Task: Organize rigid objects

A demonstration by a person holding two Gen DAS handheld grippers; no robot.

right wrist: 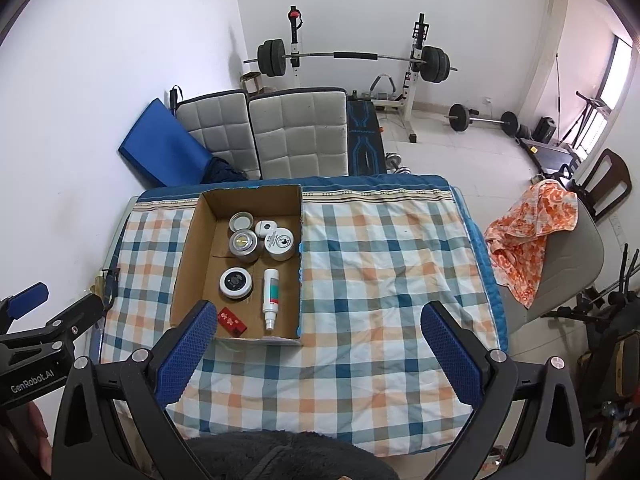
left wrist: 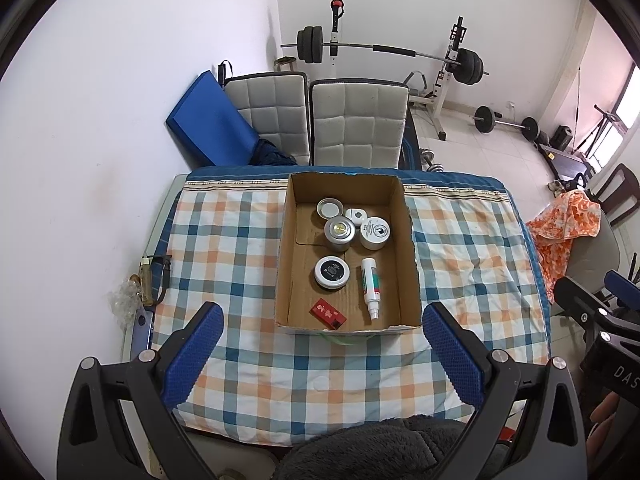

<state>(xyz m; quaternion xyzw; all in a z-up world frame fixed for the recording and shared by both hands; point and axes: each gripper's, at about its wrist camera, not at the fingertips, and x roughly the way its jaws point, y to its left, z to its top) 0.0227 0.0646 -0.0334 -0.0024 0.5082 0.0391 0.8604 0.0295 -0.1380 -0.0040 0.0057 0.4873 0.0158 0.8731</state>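
The cardboard box (left wrist: 408, 240) sits on the checked tablecloth (left wrist: 224, 256) toward the far side of the table, and it appears to hold every loose item in view. At the back are 4 round containers close together: an open tin lid (left wrist: 329, 208), a small white case (left wrist: 355, 214), a silver tin (left wrist: 339, 233) and a white jar (left wrist: 375, 232). Nearer the front lie a black-topped round jar (left wrist: 331, 272), a white spray bottle (left wrist: 369, 282) on its side, and a small red box (left wrist: 328, 313).

The cloth outside the box looks bare of rigid items, though its far right edge is hard to read, so the sorting seems essentially finished.

The left gripper (left wrist: 322, 356) and right gripper (right wrist: 316, 354) both hover above the near edge of the table with jaws spread wide, holding nothing.
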